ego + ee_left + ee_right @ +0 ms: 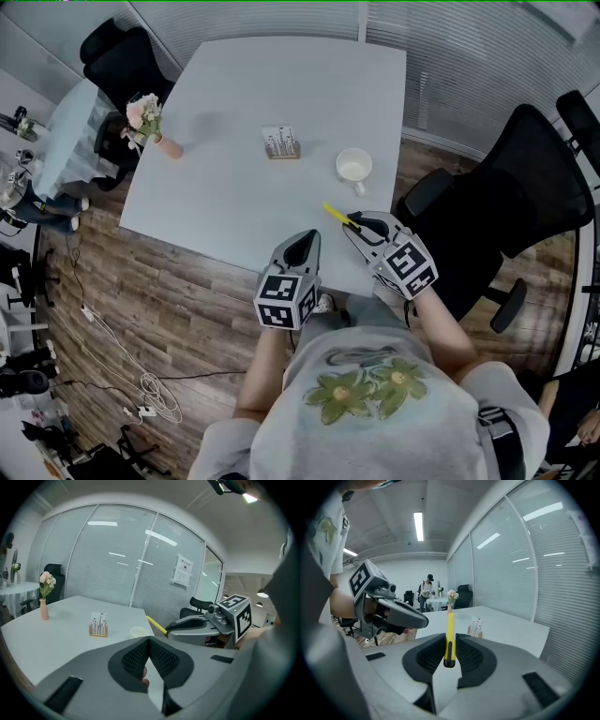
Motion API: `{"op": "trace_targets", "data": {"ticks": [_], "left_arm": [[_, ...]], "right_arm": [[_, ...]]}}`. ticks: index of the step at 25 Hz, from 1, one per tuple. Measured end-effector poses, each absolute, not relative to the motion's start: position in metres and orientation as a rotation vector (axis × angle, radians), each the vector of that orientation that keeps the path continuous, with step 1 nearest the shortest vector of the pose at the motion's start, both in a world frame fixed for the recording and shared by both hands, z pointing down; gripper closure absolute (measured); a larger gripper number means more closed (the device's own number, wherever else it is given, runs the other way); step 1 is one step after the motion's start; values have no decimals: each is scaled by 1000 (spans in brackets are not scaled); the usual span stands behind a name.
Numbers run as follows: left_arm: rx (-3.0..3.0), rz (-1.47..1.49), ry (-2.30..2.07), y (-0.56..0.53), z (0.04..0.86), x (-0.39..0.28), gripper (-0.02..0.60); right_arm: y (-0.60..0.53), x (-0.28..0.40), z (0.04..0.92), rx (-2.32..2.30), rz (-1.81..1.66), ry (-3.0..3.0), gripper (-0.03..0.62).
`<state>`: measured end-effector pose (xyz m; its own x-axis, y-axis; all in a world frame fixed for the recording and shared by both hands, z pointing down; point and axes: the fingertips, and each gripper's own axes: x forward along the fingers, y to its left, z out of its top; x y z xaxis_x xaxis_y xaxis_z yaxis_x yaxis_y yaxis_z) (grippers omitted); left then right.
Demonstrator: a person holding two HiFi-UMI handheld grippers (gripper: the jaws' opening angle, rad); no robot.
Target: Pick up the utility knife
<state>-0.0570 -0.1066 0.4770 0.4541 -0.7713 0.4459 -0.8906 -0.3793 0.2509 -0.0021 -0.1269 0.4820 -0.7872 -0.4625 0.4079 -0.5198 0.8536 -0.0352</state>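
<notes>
Utility knife (450,625), butt end buried inside right gripper (361,225).

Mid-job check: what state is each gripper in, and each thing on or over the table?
utility knife: clamped between the right gripper's jaws, off the table.
right gripper: shut on the utility knife.
left gripper: shut, nothing in it.
cup: upright on the table.
flower vase: upright near the table's edge.
card stand: upright, cards in it.

With left claw (304,241) closed empty, right claw (360,225) grips the utility knife (450,632).
</notes>
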Motion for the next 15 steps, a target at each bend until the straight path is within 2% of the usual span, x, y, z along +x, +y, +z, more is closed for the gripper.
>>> {"op": "trace_targets", "data": {"ticks": [8,15], "left_arm": [[2278,341,-1375,-106,472,-47,580],[2290,339,-1363,-106,469,-45,580]], "right_arm": [[-127,0,467,811,47,-2592,523],[-128,-5,450,863,45,-2619,523]]}}
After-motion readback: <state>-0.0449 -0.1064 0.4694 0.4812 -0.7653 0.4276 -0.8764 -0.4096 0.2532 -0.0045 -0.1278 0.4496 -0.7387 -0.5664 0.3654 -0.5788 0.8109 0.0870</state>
